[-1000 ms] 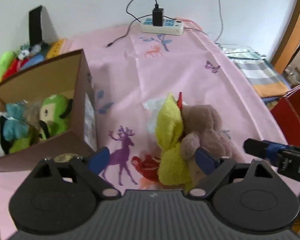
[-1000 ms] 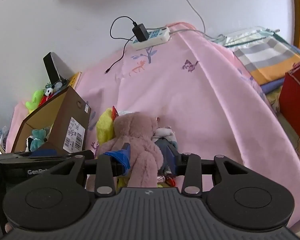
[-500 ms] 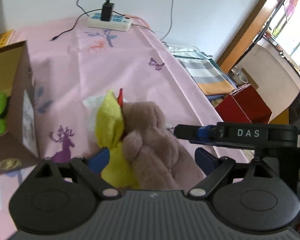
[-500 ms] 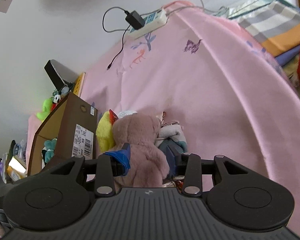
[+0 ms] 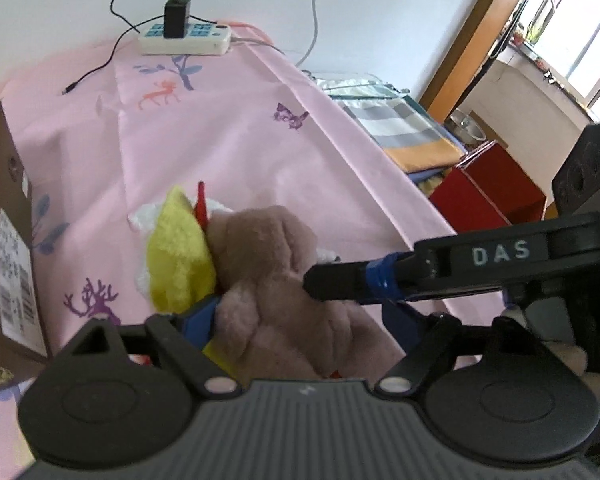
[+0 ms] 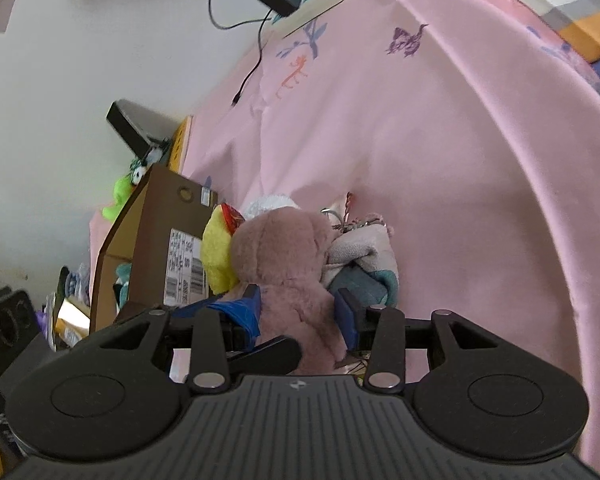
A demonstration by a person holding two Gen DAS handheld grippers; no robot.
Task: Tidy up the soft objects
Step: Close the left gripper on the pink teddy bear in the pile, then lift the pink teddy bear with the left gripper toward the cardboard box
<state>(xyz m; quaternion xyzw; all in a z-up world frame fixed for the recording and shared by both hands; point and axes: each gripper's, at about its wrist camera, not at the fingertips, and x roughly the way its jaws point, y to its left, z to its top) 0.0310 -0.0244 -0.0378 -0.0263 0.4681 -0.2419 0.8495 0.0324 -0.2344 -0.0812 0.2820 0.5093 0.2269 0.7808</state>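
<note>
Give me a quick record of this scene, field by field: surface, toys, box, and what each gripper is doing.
surface: pink sheet
toys: pink bear, yellow plush against its side, grey-blue plush on the other side
box: cardboard box, open, toys inside, beside the pile
left gripper: around the bear and yellow plush, closing
right gripper: fingers either side of the bear, opening
background: power strip by the wall
</note>
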